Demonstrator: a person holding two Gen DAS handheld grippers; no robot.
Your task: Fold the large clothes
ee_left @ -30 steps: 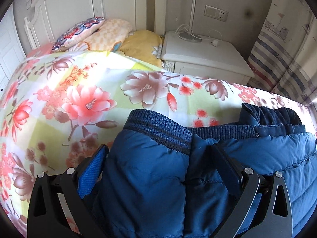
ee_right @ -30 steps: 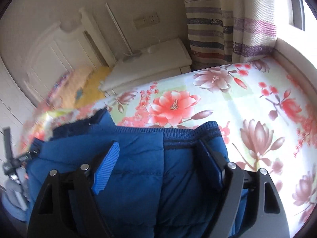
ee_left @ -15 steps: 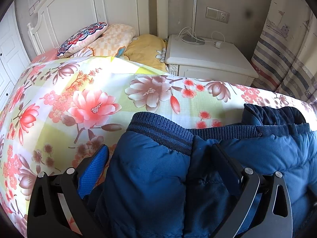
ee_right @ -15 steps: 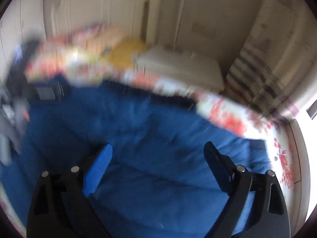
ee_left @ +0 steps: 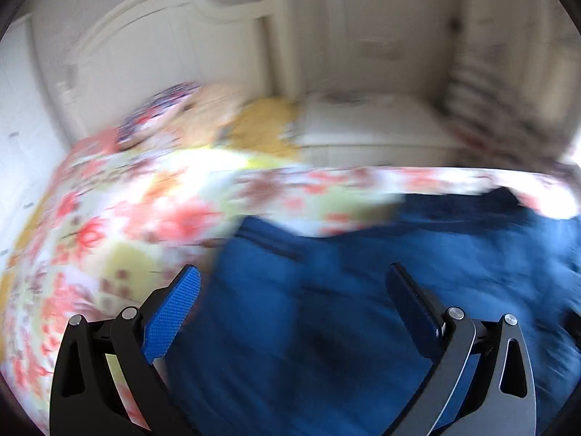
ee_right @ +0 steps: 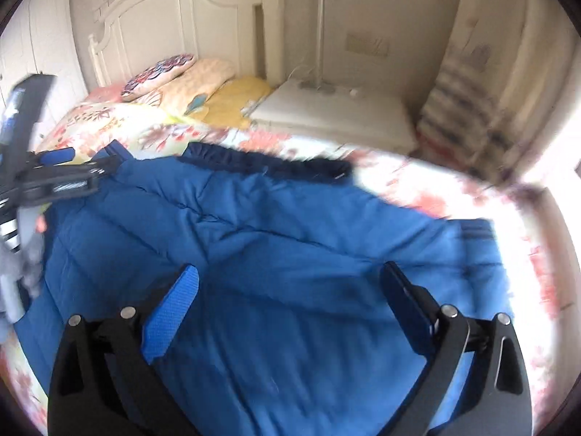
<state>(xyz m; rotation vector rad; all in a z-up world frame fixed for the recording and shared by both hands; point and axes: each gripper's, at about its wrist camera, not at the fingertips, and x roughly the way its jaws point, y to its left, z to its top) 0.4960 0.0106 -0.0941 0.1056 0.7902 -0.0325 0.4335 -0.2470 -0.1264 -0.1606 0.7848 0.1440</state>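
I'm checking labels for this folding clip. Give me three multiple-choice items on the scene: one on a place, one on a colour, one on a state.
1. Where does the jacket lie?
A. on the nightstand
B. on the bedspread
C. on the floor

2. What colour is the jacket?
A. red
B. grey
C. blue

3. How do the right gripper's jaws stand?
A. wide apart, pressing on nothing
B. shut on the pillow
C. shut on the curtain

Answers:
1 B: floral bedspread shows around the jacket's edges.
2 C: its quilted fabric is blue in both views.
3 A: the right gripper is opening, its pads far apart above the flat jacket.
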